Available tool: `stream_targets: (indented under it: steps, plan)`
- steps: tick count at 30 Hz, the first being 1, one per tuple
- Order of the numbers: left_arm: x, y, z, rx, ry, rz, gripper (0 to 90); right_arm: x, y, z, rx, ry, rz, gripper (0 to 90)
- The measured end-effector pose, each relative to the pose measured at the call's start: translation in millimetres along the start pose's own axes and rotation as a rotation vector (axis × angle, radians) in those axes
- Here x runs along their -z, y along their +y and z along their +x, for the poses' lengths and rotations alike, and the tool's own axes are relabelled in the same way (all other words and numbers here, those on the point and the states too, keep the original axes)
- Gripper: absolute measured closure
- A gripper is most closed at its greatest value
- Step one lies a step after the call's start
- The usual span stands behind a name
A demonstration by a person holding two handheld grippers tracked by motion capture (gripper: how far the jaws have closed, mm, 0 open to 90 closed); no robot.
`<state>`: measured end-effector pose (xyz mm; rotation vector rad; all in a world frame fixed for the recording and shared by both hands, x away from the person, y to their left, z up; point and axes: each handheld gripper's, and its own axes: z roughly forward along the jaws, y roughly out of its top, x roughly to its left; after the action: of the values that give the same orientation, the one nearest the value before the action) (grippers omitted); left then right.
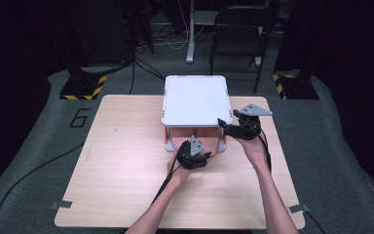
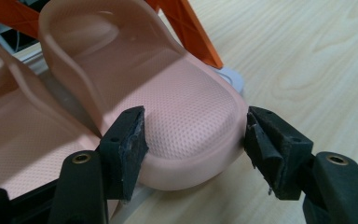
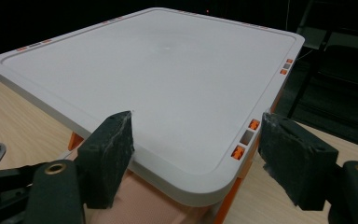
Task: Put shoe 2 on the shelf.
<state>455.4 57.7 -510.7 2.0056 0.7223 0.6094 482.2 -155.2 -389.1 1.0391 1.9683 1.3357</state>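
A low rack with a white top (image 1: 195, 100) (image 3: 158, 65) on orange legs (image 2: 191, 32) stands at the far middle of the wooden table (image 1: 126, 161). Two pink slippers lie under it. My left gripper (image 1: 193, 155) (image 2: 196, 123) is at the rack's front, its jaws on either side of the heel of one pink slipper (image 2: 182, 107); a narrow gap shows at the right pad. The second slipper (image 2: 9, 140) lies alongside. My right gripper (image 1: 226, 126) (image 3: 196, 123) is at the rack's front right corner, jaws open on either side of the white top's corner.
Beyond the table stand a black folding chair (image 1: 238, 29) and two floor bases with yellow-black stripes (image 1: 83, 87) (image 1: 292, 85). A cable (image 1: 24, 180) runs over the grey floor at the left. Bare wood (image 2: 307, 60) lies beside the slipper.
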Motion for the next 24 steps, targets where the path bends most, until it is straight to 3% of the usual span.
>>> stream_targets:
  steps: [4, 8, 10, 11, 14, 18, 24]
  plan:
    - [-3.0, 0.2, 0.2, 0.025, 0.033, -0.002, 38.5, 0.2, -0.1, -0.3, -0.001, 0.002, 0.000, 25.9]
    - [-2.0, -1.7, 7.7, 0.059, 0.110, 0.037, 40.6, 0.2, -0.2, -1.1, 0.002, 0.004, 0.000, 25.9]
    - [-2.0, -5.0, 13.3, 0.088, 0.128, 0.058, 41.5, 0.9, -0.2, -1.9, 0.004, 0.005, 0.005, 26.0]
    - [-1.9, -7.7, 16.6, 0.121, 0.112, 0.047, 40.2, 0.9, -0.2, -2.1, 0.004, 0.005, 0.005, 25.9]
    - [-1.5, -8.9, 16.9, 0.106, 0.102, 0.052, 40.2, 0.5, -0.3, -2.2, -0.001, 0.002, 0.002, 25.9]
    - [0.5, -8.4, 17.4, 0.119, 0.092, 0.044, 38.6, 0.7, -0.2, -1.8, -0.001, -0.001, 0.002, 25.9]
    - [24.2, -9.0, 29.2, 0.125, 0.128, -0.025, 36.4, 2.1, -0.3, -2.7, 0.002, -0.002, 0.002, 25.9]
